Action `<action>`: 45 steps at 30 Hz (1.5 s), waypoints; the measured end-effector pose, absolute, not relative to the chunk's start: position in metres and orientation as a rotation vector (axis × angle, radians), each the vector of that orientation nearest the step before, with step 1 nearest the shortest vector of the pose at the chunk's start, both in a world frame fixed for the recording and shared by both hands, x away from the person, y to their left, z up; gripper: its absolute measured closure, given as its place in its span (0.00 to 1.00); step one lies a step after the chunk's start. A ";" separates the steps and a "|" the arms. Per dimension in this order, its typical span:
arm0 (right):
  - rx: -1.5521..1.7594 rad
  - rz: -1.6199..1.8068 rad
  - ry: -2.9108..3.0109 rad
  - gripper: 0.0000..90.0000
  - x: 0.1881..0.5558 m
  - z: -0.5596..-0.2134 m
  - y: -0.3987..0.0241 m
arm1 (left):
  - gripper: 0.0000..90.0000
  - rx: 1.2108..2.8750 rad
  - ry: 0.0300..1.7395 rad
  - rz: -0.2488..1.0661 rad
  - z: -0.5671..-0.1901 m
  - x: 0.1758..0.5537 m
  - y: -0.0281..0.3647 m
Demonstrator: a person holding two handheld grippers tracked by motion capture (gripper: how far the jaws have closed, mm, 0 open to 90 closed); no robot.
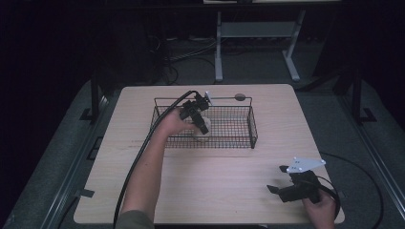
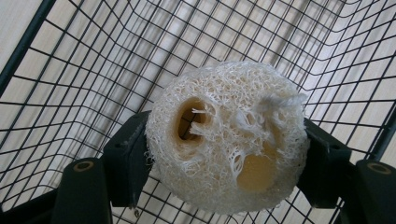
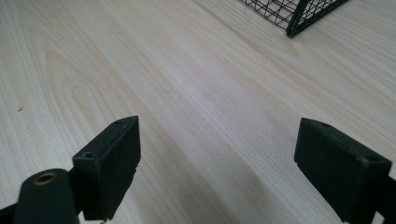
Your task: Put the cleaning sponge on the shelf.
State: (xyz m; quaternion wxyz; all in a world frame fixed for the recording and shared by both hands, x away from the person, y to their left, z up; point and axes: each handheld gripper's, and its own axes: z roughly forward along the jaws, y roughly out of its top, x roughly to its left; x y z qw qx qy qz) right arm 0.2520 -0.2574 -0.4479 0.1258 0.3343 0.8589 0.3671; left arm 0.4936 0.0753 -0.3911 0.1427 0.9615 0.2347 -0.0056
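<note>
**Holding a loofah slice inside the wire basket**

Seen from the high view, the left gripper (image 1: pixel 197 116) reaches into a black wire basket (image 1: pixel 252 125) standing on the far half of the wooden table (image 1: pixel 215 181), with a pale round thing at its tip, low in the basket's left part. The right gripper (image 1: pixel 286 183) rests well apart, near the table's front right corner, tips pointing toward the table's middle; a grey three-cornered plate sits on top of it. A small white piece and a dark round disc lie just beyond the basket's far rim; what they are is too small to tell.

In the left gripper view, the jaws pinch a loofah sponge (image 2: pixel 226 137) from both sides, pads pressed into its fibrous edge. The slice stands on edge between them, its holes facing the camera, and the basket's mesh floor and walls lie ahead and below. Whether it touches the mesh cannot be told.

In the right gripper view, the jaws are spread wide over bare wood, holding nothing, with a corner of the basket ahead and to the right.

Judging from this, the step is either setting the sponge down or lifting it out. Either way, the grip should stay light, since loofah crushes and springs. The jaws should travel straight up or down, clear of the wires, so fibres do not snag on the mesh.
</note>
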 end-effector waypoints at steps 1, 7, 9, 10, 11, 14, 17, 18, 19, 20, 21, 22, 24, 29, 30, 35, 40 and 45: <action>0.972 1.068 2.502 0.16 0.252 -0.448 -0.257 | 0.31 2.773 0.680 -0.015 -0.391 0.494 0.076; 0.963 1.068 2.501 0.16 0.252 -0.448 -0.257 | 0.29 2.736 0.702 -0.033 -0.392 0.491 0.080; 0.961 1.067 2.501 0.16 0.252 -0.448 -0.257 | 0.26 2.759 0.690 -0.019 -0.392 0.491 0.082; 0.961 1.067 2.501 0.16 0.252 -0.448 -0.257 | 0.25 2.756 0.690 -0.022 -0.392 0.490 0.082; 0.966 1.066 2.502 0.16 0.252 -0.448 -0.257 | 0.25 2.751 0.688 -0.025 -0.391 0.490 0.082; 0.968 1.068 2.503 0.16 0.252 -0.447 -0.256 | 0.25 2.746 0.675 -0.012 -0.387 0.489 0.082; 0.959 1.063 2.507 0.16 0.252 -0.447 -0.255 | 0.25 2.743 0.675 -0.006 -0.385 0.487 0.082; 0.960 1.063 2.507 0.16 0.252 -0.447 -0.255 | 0.24 2.748 0.672 -0.007 -0.384 0.487 0.082; 0.964 1.065 2.504 0.16 0.252 -0.447 -0.255 | 0.24 2.741 0.676 -0.002 -0.384 0.486 0.082; 0.964 1.067 2.504 0.16 0.252 -0.447 -0.255 | 0.24 2.750 0.664 0.000 -0.383 0.485 0.083; 0.962 1.068 2.503 0.16 0.252 -0.447 -0.255 | 0.24 2.744 0.662 -0.005 -0.382 0.484 0.083; 0.961 1.068 2.500 0.16 0.252 -0.446 -0.255 | 0.24 2.742 0.657 0.004 -0.382 0.484 0.083; 0.961 1.069 2.500 0.16 0.251 -0.446 -0.255 | 0.24 2.734 0.658 0.000 -0.380 0.483 0.084; 0.962 1.064 2.505 0.16 0.252 -0.446 -0.254 | 0.22 2.744 0.655 0.020 -0.378 0.481 0.084; 0.962 1.063 2.505 0.16 0.252 -0.446 -0.254 | 0.22 2.742 0.656 0.019 -0.378 0.480 0.085; 0.967 1.064 2.505 0.16 0.251 -0.446 -0.254 | 0.22 2.732 0.653 0.020 -0.374 0.479 0.087; 0.967 1.062 2.505 0.16 0.251 -0.446 -0.254 | 0.22 2.719 0.648 0.027 -0.370 0.477 0.088; 0.975 1.067 2.499 0.16 0.250 -0.446 -0.255 | 0.23 2.712 0.637 0.044 -0.363 0.472 0.091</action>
